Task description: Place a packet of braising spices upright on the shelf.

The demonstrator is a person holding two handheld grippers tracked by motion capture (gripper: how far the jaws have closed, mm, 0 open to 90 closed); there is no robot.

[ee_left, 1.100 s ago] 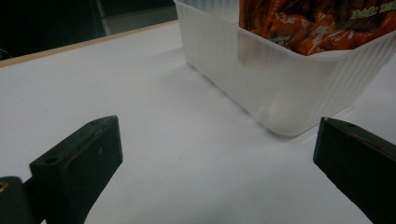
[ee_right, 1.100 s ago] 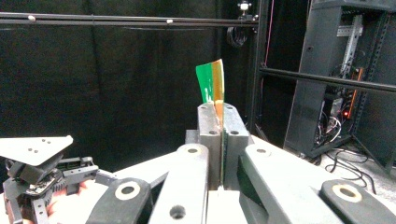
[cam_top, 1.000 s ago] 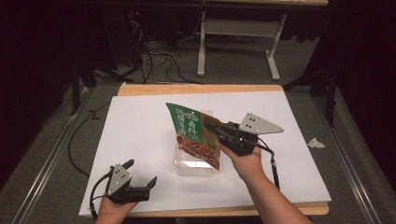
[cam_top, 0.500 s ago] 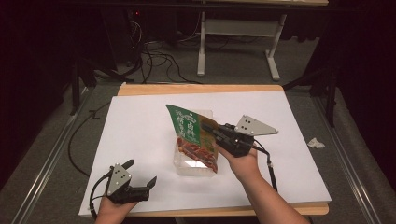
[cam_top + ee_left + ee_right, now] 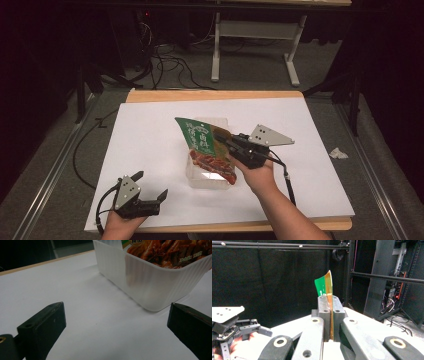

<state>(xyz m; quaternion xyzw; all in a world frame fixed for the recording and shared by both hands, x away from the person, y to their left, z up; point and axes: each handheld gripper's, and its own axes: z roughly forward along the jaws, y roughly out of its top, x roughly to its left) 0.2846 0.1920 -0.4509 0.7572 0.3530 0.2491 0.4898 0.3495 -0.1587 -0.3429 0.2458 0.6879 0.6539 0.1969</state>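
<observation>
A green and red food packet [image 5: 206, 146] stands tilted with its lower end inside a clear plastic tray [image 5: 200, 179] at the middle of the table. My right gripper [image 5: 225, 142] is shut on the packet's right edge; in the right gripper view the thin packet edge [image 5: 326, 282] rises from between the closed jaws of the right gripper [image 5: 329, 301]. My left gripper [image 5: 151, 186] rests open near the front left edge, apart from the tray. In the left gripper view the left gripper [image 5: 116, 312] holds nothing, and the tray [image 5: 150, 290] with the packet [image 5: 170, 250] stands ahead to the right.
A white sheet [image 5: 150, 130] covers the wooden table [image 5: 210, 94]. A crumpled scrap of paper [image 5: 339, 153] lies on the floor at the right. Cables [image 5: 165, 60] and a white table frame [image 5: 250, 45] stand beyond the far edge.
My right gripper has shifted slightly to the left and down with the packet in it. The left gripper has stayed in place.
</observation>
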